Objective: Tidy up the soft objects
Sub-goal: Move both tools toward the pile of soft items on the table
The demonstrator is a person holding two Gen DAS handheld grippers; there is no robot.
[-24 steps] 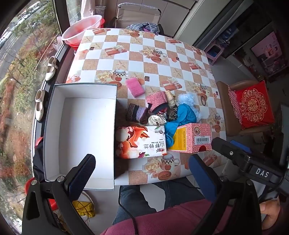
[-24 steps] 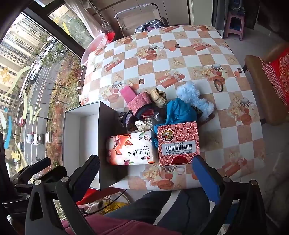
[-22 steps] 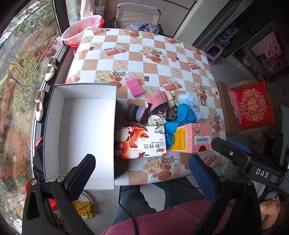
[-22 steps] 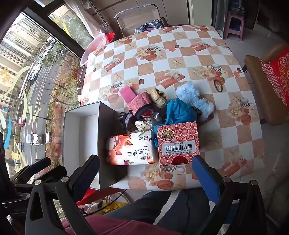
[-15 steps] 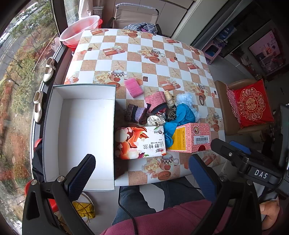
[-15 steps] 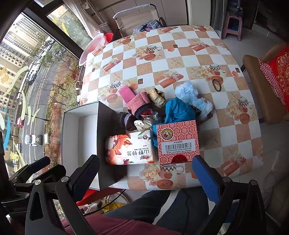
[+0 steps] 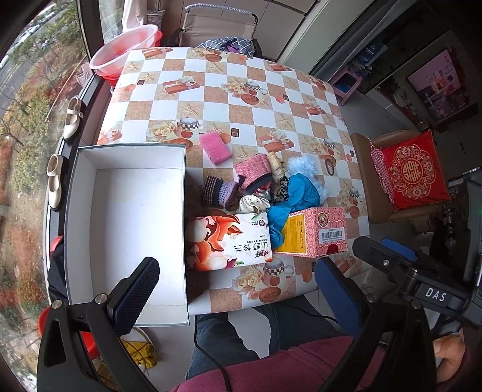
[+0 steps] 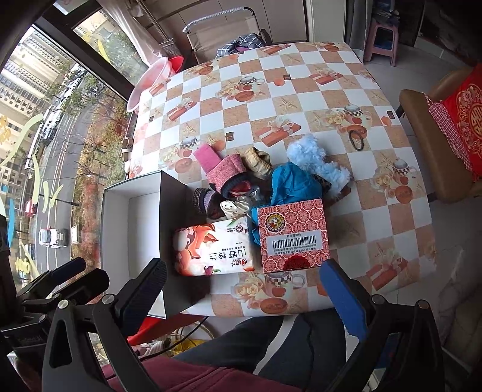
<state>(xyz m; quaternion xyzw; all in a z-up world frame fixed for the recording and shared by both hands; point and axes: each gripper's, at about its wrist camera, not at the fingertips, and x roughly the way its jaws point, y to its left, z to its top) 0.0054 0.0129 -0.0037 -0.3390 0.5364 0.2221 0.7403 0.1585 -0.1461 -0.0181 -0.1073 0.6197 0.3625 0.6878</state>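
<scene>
A pile of soft things lies mid-table: a pink sponge [image 7: 214, 147], a pink knit piece [image 7: 252, 172], a striped purple knit [image 7: 215, 190], a blue cloth [image 7: 301, 193], a fluffy light-blue piece [image 8: 316, 162]. In front lie a flowered tissue pack [image 7: 226, 238] and a red patterned box [image 7: 316, 230]. An empty white box [image 7: 132, 223] sits at the table's left. My left gripper [image 7: 238, 289] is open and empty, high above the near edge. My right gripper [image 8: 241, 289] is open and empty, also above the near edge.
The checkered table [image 7: 241, 90] stretches back behind the pile. A black hair tie [image 8: 357, 141] lies at the right. A pink basin [image 7: 123, 48] and a folding chair [image 7: 220, 24] stand beyond it. A chair with a red cushion [image 7: 412, 172] is right. My legs are below.
Both grippers have risen or drawn back slightly, so the table looks a little smaller. Nothing on the table has moved.
</scene>
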